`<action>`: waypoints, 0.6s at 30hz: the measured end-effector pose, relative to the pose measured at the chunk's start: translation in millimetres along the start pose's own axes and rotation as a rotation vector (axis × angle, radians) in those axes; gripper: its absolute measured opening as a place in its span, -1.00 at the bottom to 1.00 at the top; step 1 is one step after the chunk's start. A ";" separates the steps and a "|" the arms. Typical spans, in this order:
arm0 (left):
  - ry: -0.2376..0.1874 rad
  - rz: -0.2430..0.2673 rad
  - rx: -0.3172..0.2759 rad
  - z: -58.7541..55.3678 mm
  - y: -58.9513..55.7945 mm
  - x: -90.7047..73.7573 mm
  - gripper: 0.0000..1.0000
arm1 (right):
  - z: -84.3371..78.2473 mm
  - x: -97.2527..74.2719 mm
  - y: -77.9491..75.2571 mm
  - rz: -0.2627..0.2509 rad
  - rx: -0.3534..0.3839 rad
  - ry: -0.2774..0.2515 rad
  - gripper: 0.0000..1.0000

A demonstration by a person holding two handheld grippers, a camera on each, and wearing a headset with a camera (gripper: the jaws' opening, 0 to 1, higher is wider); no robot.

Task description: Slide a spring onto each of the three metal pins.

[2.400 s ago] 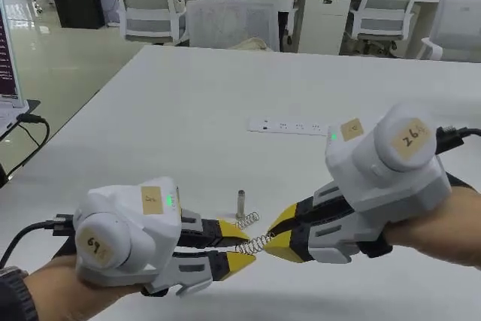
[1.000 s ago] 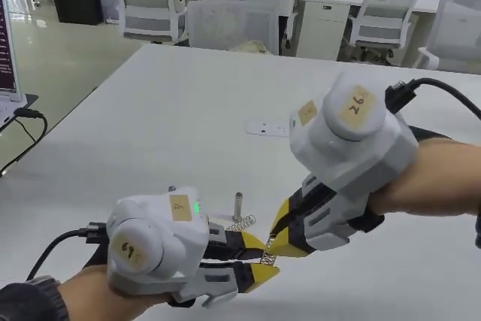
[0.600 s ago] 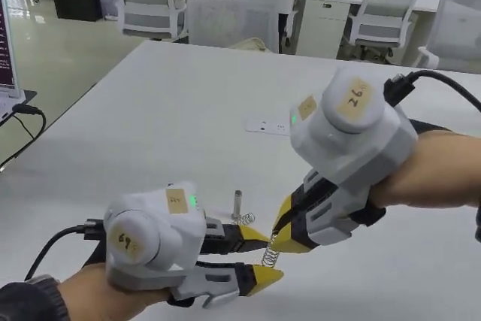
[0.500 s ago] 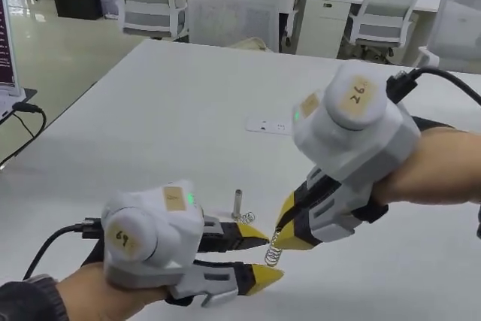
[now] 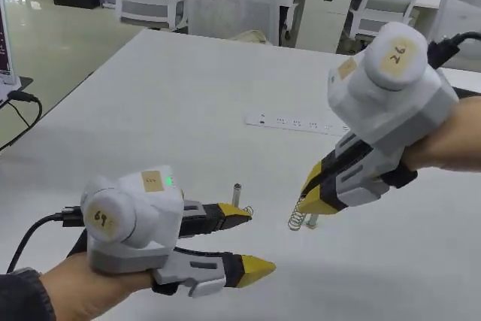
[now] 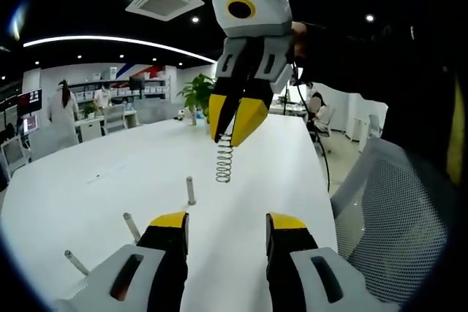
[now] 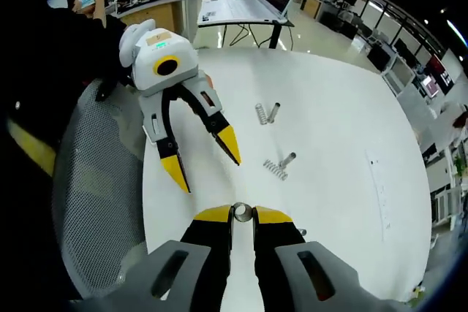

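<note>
My right gripper (image 5: pixel 310 199) is shut on the top of a steel spring (image 5: pixel 297 217), which hangs just beside a short metal pin (image 5: pixel 312 221) on the white table (image 5: pixel 173 110). In the left gripper view the spring (image 6: pixel 224 162) dangles from the right gripper (image 6: pixel 235 123) above the nearest pin (image 6: pixel 190 189), with two more pins (image 6: pixel 131 226) to the left. My left gripper (image 5: pixel 252 240) is open and holds nothing. In front of it, a second pin (image 5: pixel 237 193) has a loose spring (image 5: pixel 246 210) at its foot. The right gripper view shows two springs (image 7: pixel 274 169) lying by pins (image 7: pixel 289 158).
A white power strip (image 5: pixel 297 123) lies further back on the table. Office chairs (image 5: pixel 225 13) stand along the far edge. A grey mesh chair (image 7: pixel 95 202) is at the near side. Black cables (image 5: pixel 22 122) run off the left.
Both grippers held the spring earlier. The left gripper has opened and let it go. The right gripper has carried the spring to the right, over a pin.
</note>
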State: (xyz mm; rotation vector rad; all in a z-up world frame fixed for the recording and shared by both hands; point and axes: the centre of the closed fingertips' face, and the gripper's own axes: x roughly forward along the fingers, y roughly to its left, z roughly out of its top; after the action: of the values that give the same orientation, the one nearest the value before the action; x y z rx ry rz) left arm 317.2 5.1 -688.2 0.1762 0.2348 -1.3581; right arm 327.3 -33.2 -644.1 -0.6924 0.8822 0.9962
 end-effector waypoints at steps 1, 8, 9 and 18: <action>0.000 0.002 -0.003 -0.6 0.5 -0.2 -0.21 | -0.8 -1.2 -1.7 -0.005 0.003 0.001 -0.85; 0.010 0.015 -0.034 -10.6 7.6 -5.8 0.06 | -7.2 -10.2 -14.9 -0.035 0.035 -0.002 -0.85; 0.011 0.017 -0.035 -11.2 8.1 -6.7 0.09 | -7.9 -10.7 -16.4 -0.038 0.039 -0.001 -0.85; 0.029 0.066 -0.054 -26.1 16.9 -26.2 0.40 | -9.8 -18.0 -29.6 -0.061 0.064 -0.003 -0.85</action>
State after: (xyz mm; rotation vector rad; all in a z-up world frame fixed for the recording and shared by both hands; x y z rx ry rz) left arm 327.0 40.0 -706.5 0.1575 0.2876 -1.2835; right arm 346.6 -60.2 -630.3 -0.6593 0.8814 0.9113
